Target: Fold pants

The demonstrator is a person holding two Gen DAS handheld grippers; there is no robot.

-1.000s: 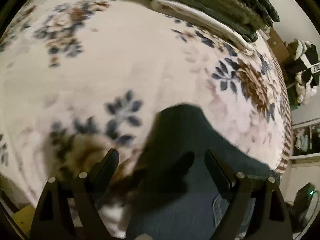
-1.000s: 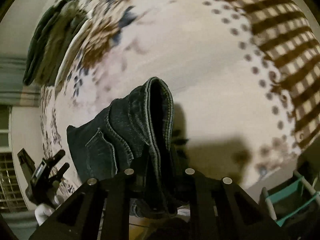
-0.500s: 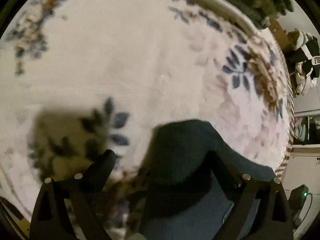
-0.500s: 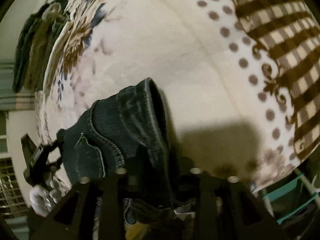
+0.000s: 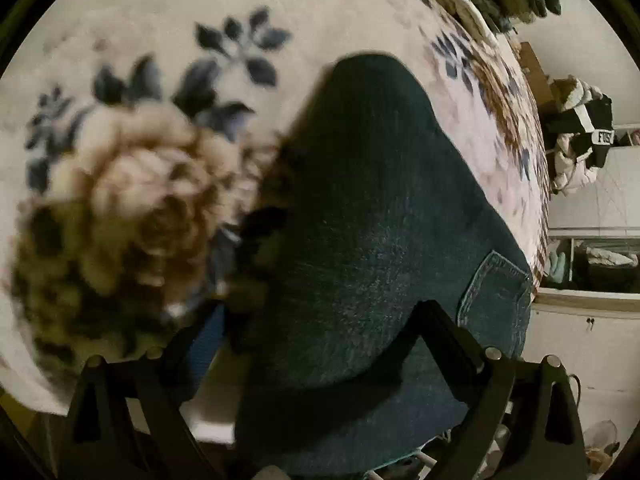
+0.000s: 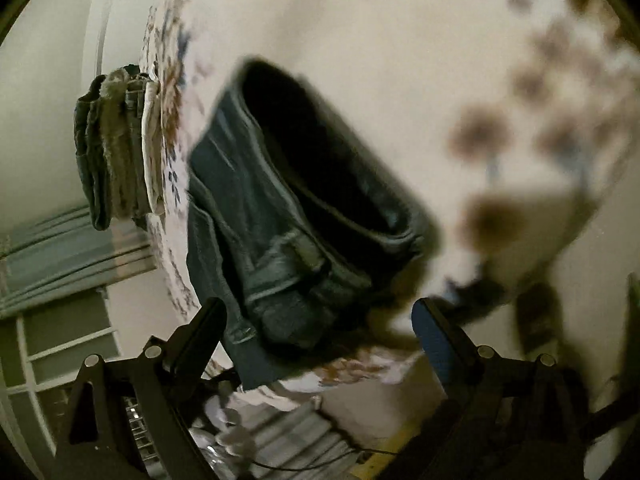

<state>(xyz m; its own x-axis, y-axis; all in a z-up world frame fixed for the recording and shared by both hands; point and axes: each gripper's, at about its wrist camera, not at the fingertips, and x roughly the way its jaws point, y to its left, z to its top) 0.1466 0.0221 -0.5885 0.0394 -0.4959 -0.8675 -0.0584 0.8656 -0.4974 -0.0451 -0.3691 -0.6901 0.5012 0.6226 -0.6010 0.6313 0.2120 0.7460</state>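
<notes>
Both grippers have just let go of the jeans, which now lie bunched on the bed.

The jeans (image 6: 288, 216) rest near the edge of the floral blanket (image 5: 132, 168), waistband gaping and back pocket up. The right gripper (image 6: 320, 320), clamped on the waistband half a second ago, now has its fingers spread, released; the left gripper (image 5: 316, 324) stays spread above the denim. The placing looks done; a fresh grasp probably comes next.

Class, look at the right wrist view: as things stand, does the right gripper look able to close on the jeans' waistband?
Probably yes. The right gripper is open, its fingers spread either side of the jeans, and the waistband lies just ahead with nothing between. The picture is blurred, so the exact gap is unclear.
</notes>
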